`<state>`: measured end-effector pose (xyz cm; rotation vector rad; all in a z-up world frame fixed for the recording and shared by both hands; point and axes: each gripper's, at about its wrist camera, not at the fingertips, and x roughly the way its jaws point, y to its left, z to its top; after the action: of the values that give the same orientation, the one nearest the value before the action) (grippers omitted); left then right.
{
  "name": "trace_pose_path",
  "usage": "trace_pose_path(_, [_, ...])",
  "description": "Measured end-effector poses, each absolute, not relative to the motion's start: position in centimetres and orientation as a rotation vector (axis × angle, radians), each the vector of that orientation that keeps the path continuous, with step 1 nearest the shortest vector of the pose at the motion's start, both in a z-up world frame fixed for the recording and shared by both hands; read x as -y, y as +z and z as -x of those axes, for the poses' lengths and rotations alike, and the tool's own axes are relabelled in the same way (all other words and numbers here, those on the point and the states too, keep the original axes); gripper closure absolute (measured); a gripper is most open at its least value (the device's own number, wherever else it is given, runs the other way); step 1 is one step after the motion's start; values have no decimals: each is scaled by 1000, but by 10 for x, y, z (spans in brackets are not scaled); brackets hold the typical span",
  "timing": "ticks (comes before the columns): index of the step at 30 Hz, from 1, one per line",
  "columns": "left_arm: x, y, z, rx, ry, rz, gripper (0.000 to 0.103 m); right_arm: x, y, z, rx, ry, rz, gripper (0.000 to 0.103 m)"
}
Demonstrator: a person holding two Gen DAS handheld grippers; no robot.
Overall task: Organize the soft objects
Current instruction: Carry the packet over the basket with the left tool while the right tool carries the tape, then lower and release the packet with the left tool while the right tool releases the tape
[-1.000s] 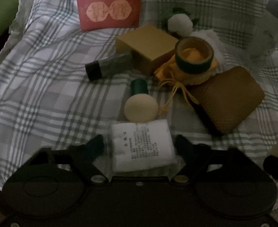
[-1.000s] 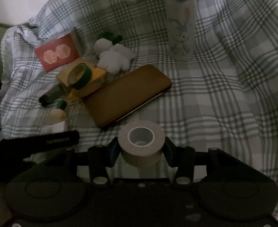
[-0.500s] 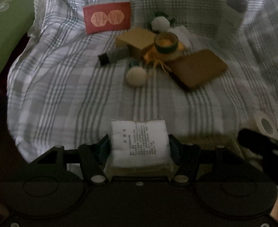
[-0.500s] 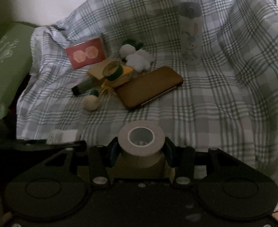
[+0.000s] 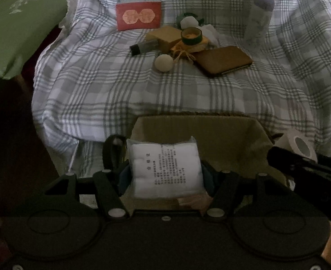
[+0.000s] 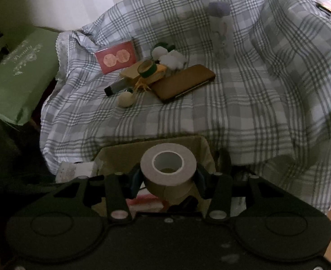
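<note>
1. The cover (image 5: 143,94) is woven plaid cloth, matt and wrinkled.
2. The pouch (image 5: 165,168) is soft white fabric with printed text, puffy.
3. The tape roll (image 6: 168,168) is smooth, matt paper-like tape on a pale core.
4. The box (image 5: 199,126) looks like plain matt cardboard.
5. The case (image 5: 224,61) is brown and leather-like, with a faint sheen.
6. The ball (image 5: 164,62) looks fuzzy and matt.
7. The hand-held gripper (image 5: 165,177) is matt black plastic with shiny metal screws.

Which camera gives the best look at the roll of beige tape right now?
The right wrist view: the roll of beige tape sits centred and whole, pinched in the right hand-held gripper, its hollow core facing the lens. The left wrist view catches the same roll only small at the right edge, partly hidden by the dark gripper arm.
</note>
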<state>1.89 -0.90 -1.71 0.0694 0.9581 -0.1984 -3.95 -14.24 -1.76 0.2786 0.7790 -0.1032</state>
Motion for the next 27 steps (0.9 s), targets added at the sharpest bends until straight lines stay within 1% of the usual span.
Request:
trace_pose_path(4, [4, -17, -6, -940, -191, -64, 44, 136, -19, 53, -767, -101, -266, 56])
trace_pose_path(10, [2, -19, -5, -948, -184, -60, 44, 137, -19, 53, -803, -98, -281, 56])
trace_pose_path(20, [-6, -34, -9, -1028, -102, -60, 44, 131, -35, 41, -916, -174, -228, 56])
trace_pose_path(27, [-7, -40, -13, -1073, -89, -72, 43, 133, -41, 40, -947, -167, -240, 56])
